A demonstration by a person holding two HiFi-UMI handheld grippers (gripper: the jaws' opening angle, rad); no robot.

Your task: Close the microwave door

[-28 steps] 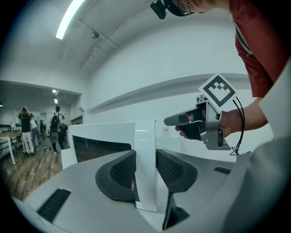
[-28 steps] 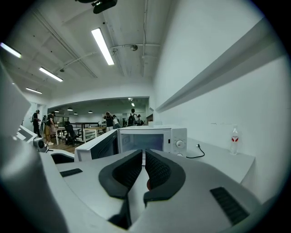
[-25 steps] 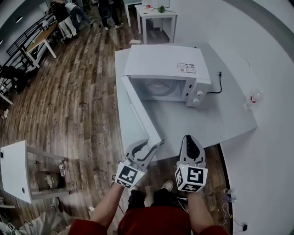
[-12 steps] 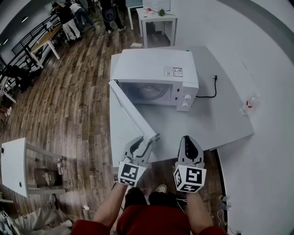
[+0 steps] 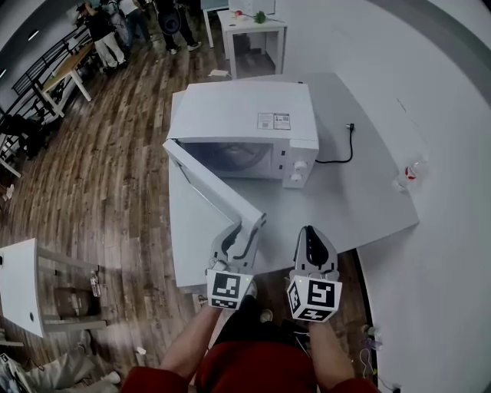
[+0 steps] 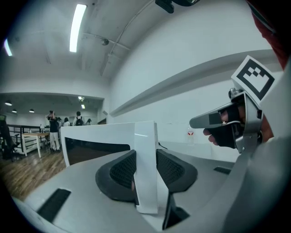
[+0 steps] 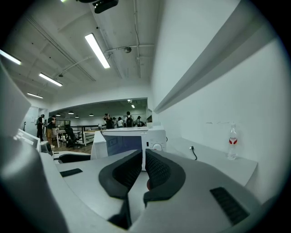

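A white microwave (image 5: 245, 115) stands on the grey table (image 5: 360, 199) with its door (image 5: 211, 192) swung out towards me. My left gripper (image 5: 247, 226) is shut on the door's free edge. In the left gripper view that white edge (image 6: 145, 150) stands upright between the black pads (image 6: 120, 170). My right gripper (image 5: 311, 232) hovers over the table's front edge, to the right of the door, shut and holding nothing. Its view looks at the microwave's (image 7: 132, 139) front with the control knobs.
A small water bottle (image 5: 409, 173) stands at the table's right end, and the microwave's black cable (image 5: 337, 150) lies behind its right side. A white side table (image 5: 19, 284) stands at lower left on the wooden floor. People (image 5: 115, 23) stand far back.
The door has swung partway towards the microwave, carried by my left gripper moving right. My right gripper has shifted slightly, still shut. The whole view has slid a little.
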